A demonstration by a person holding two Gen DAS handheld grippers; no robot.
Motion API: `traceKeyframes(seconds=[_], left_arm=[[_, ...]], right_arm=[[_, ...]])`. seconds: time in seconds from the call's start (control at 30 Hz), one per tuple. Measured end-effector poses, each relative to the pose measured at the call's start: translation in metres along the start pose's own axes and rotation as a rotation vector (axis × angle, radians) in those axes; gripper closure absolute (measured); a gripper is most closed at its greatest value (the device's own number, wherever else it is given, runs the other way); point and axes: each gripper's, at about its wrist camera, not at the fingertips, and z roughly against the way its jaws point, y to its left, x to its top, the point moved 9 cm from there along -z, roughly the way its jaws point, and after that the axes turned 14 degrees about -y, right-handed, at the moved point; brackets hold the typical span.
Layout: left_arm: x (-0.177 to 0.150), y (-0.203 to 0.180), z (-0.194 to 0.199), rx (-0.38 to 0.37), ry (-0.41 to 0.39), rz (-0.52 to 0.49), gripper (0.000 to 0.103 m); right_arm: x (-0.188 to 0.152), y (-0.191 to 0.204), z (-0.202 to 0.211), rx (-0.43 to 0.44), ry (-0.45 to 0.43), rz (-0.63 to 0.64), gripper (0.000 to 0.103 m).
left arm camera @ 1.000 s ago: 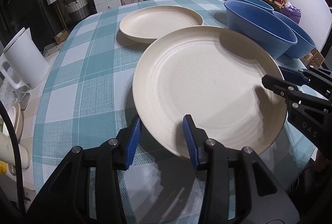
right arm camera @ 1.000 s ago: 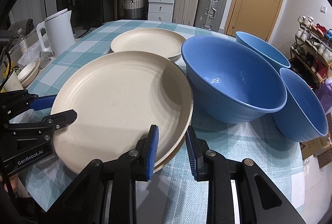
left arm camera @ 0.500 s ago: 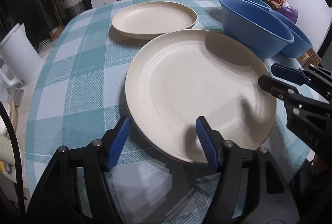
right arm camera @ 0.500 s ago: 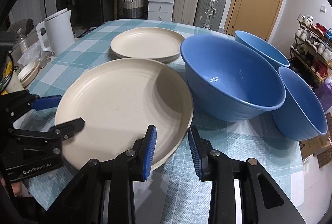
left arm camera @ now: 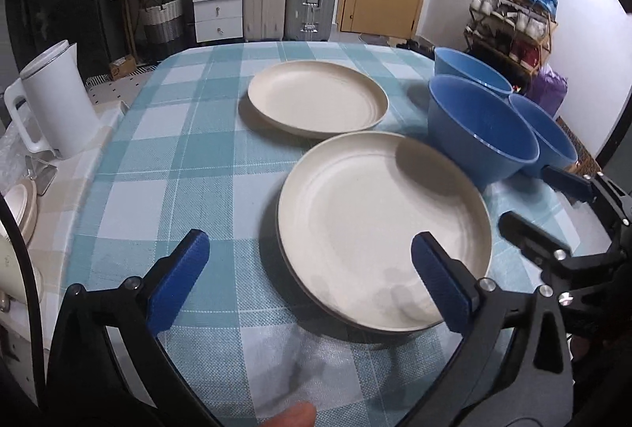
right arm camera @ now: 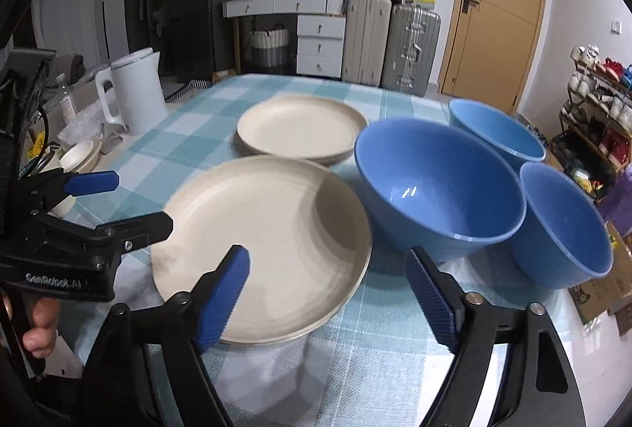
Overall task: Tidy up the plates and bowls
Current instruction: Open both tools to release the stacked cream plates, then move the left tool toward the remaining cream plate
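Observation:
A large cream plate (left arm camera: pixel 383 229) (right arm camera: pixel 264 241) lies flat on the checked cloth, and a second rim shows under its near edge. A smaller cream plate (left arm camera: pixel 316 99) (right arm camera: pixel 300 128) sits behind it. Three blue bowls (left arm camera: pixel 478 126) (right arm camera: pixel 434 190) cluster to the right. My left gripper (left arm camera: pixel 309 237) (right arm camera: pixel 138 200) hovers over the big plate's left rim. Its jaws are opening wide and its pads touch nothing. My right gripper (right arm camera: pixel 327 255) (left arm camera: pixel 529 196) hangs above that plate's right edge beside the nearest bowl. Its jaws are opening too, with nothing held.
A white kettle (left arm camera: pixel 51 103) (right arm camera: pixel 134 91) stands at the table's left edge, with small cream dishes (right arm camera: pixel 79 156) beside it. The round table (left arm camera: pixel 177 170) has bare cloth on its left half. Suitcases, drawers and a shoe rack stand beyond the table.
Both grippers let go of the big plate's rim, spread wide and drew back upward. The plate, tilted before, now lies flat.

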Motion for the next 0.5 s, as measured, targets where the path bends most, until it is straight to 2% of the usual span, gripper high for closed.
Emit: traceKeyframes(seconds=[0.17, 0.27, 0.4, 0.5], left_arm=[[0.01, 0.009, 0.009, 0.057, -0.023, 0.023, 0.001], [0.018, 0.008, 0.012, 0.043, -0.037, 0.041, 0.001], [0.041, 0.013, 0.016, 0.081, -0.062, 0.025, 0.001], [0.062, 0.018, 0.018, 0.082, -0.072, 0.046, 0.001]], right_arm=[[0.024, -0.011, 0.014, 0.01, -0.061, -0.026, 0.005], [0.038, -0.02, 0.015, 0.03, -0.069, -0.057, 0.004], [0.062, -0.033, 0.015, 0.049, -0.091, -0.079, 0.002], [0.08, -0.041, 0.011, 0.068, -0.095, -0.095, 0.001]])
